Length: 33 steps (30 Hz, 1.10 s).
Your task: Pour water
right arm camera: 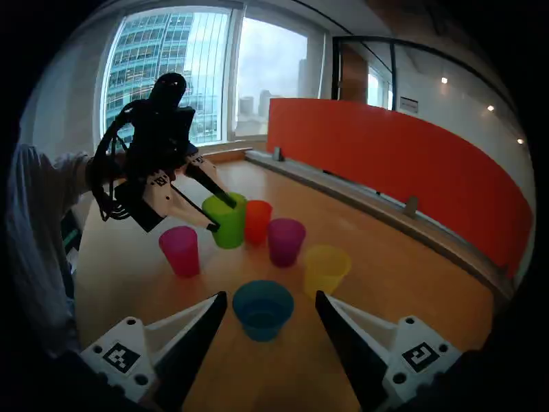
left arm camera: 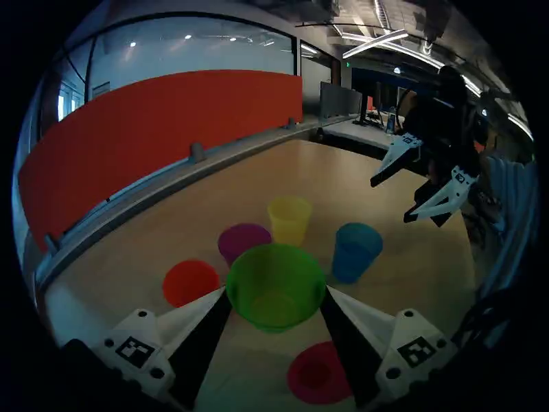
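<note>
My left gripper (left arm camera: 274, 292) is shut on a green cup (left arm camera: 274, 285), one finger pressing each side just below the rim. In the right gripper view the same gripper (right arm camera: 227, 214) holds the green cup (right arm camera: 226, 223) upright, level with the other cups. A blue cup (right arm camera: 263, 309) stands on the wooden table (right arm camera: 384, 275), just ahead of my open right gripper (right arm camera: 270, 295), whose fingers do not touch it. From the left gripper view, the right gripper (left arm camera: 390, 202) hangs above the table beyond the blue cup (left arm camera: 355, 250). I cannot tell if any cup holds water.
Around the green cup stand an orange cup (left arm camera: 190, 281), a purple cup (left arm camera: 243, 240), a yellow cup (left arm camera: 289, 218) and a pink cup (left arm camera: 318, 374). An orange partition (left arm camera: 158, 130) runs along the table's far edge. A person's sleeve (right arm camera: 34, 226) is at the left.
</note>
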Each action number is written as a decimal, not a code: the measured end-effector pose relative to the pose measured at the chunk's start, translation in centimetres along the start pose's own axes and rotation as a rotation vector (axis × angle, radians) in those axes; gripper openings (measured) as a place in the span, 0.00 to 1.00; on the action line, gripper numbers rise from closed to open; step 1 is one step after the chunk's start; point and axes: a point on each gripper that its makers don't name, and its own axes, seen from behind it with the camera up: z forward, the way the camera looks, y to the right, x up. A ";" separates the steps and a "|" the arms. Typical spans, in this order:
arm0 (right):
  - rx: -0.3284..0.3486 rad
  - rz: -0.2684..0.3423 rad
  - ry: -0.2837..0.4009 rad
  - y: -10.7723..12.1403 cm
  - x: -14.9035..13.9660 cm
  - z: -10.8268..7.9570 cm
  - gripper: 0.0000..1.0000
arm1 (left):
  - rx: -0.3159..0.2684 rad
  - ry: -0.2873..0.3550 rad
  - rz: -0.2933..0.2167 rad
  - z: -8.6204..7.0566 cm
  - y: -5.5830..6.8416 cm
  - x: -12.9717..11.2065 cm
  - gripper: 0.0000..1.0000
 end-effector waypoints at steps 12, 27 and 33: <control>-0.003 -0.003 -0.020 -0.3 -1.1 0.9 1.00 | 0.002 0.083 -0.016 -2.6 0.2 2.3 0.87; 0.008 -0.014 -0.079 -1.2 -3.7 2.6 1.00 | 0.031 0.153 -0.010 -4.7 -0.8 4.0 0.87; 0.008 -0.020 -0.102 -1.3 -4.7 3.2 1.00 | 0.047 0.178 -0.015 -5.4 -1.4 4.5 0.88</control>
